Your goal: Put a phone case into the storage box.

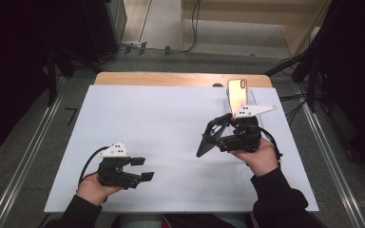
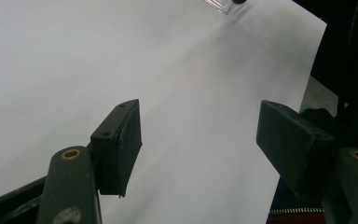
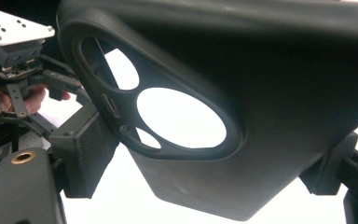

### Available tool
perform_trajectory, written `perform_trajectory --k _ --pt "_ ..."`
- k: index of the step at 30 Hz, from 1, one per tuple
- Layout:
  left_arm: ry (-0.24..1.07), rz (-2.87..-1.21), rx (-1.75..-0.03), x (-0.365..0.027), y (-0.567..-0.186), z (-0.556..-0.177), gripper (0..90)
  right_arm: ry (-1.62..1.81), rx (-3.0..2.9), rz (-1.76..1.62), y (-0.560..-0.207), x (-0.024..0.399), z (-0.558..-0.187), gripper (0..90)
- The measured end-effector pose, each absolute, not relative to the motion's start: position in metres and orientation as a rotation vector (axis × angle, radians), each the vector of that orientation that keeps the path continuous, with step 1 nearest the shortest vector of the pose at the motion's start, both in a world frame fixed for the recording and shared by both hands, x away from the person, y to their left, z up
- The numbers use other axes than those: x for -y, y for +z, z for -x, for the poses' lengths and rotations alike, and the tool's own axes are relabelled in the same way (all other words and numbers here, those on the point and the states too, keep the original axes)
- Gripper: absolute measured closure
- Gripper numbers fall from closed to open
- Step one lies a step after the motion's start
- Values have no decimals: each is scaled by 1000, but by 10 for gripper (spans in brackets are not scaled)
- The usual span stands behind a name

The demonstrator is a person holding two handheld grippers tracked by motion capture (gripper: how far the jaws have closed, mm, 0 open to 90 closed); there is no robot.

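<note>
**A Thin Black Phone Case Held Up in the Right Gripper**

The right gripper (image 1: 214, 137) was pinching a black phone case (image 3: 270, 102). One jaw pressed on each long side of it, low down near the end with the camera holes. The case was up in the air over the right half of the white surface (image 1: 161, 118), and it was not touching the surface at all.

The case looked light and thin. It was likely a bit bendy, like soft plastic or rubber, so a hard squeeze could make it bow in the middle. Its skin looked dull, not shiny, so it should not slip much. It would not break if it fell. The sides were a good place to hold it, since the pads had flat edges to push on. The ring around the camera holes looked weak, so that was a poor place to grab.

The left gripper (image 1: 140, 170) was spread wide with nothing between its jaws. It hung low over the left front of the surface.

A phone (image 1: 236, 93) stood leaning at the far right of the surface, in what may have been a clear stand (image 1: 255, 99), though that part was hard to see. It looked hard, smooth and easy to crack.
</note>
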State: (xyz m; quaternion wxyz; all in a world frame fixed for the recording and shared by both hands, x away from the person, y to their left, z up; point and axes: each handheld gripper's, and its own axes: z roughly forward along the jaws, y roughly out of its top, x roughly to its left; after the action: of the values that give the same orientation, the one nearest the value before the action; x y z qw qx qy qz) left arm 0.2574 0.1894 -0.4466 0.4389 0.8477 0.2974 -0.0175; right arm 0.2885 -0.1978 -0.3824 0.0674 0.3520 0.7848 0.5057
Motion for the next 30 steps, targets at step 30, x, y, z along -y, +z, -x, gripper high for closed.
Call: perform_trajectory --k 30 --pt "-29 -2068 -812 -208 -450 -250 315 1430 -2101 -1327 -358 281 -310 158"
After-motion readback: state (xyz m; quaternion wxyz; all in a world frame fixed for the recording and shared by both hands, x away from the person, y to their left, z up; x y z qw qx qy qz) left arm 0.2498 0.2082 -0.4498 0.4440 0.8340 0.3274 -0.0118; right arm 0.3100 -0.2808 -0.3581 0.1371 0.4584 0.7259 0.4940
